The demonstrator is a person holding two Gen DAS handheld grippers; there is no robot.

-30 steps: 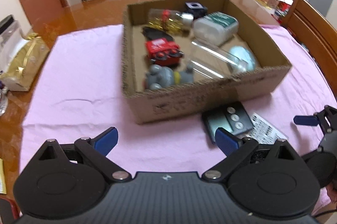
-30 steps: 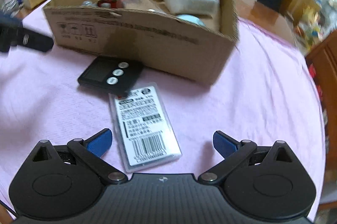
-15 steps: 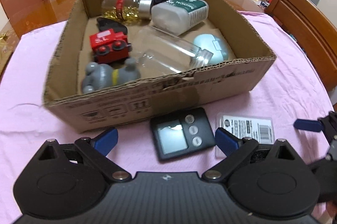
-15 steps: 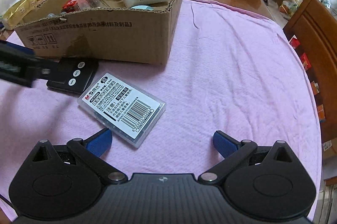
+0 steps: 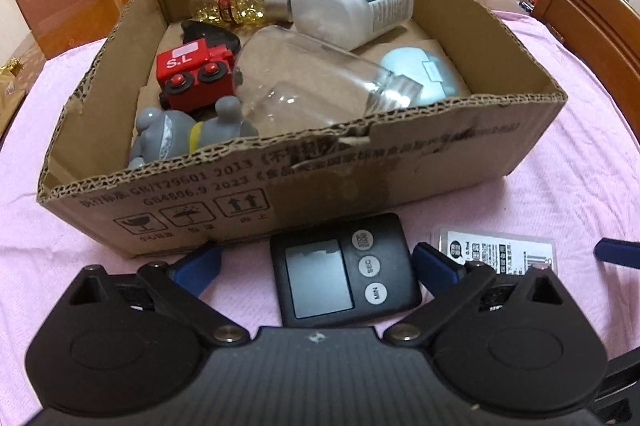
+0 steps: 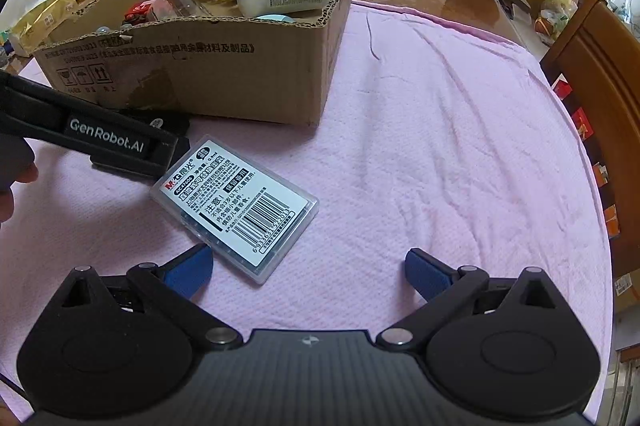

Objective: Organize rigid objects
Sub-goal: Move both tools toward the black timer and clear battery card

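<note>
A black digital timer (image 5: 344, 268) lies on the pink cloth just in front of the cardboard box (image 5: 380, 161). My left gripper (image 5: 316, 262) is open, with the timer between its blue fingertips. A clear plastic case with a barcode label (image 6: 236, 207) lies to the right of the timer; it also shows in the left wrist view (image 5: 498, 252). My right gripper (image 6: 308, 268) is open and empty, just short of the case. The box holds a red toy train (image 5: 194, 75), a grey figure (image 5: 180, 137), a glass jar (image 5: 312, 81), bottles and a pale blue case (image 5: 420, 71).
The left gripper's arm (image 6: 104, 137) crosses the left of the right wrist view, over the timer. Wooden chairs (image 5: 596, 25) stand around the table. A gold bag (image 6: 44, 17) and a jar sit at the far left. Pink cloth (image 6: 460, 145) stretches right of the box.
My left gripper has moved forward and lower, so the timer now lies between its fingertips. My right gripper has come closer to the barcode case. Both have stayed open.
</note>
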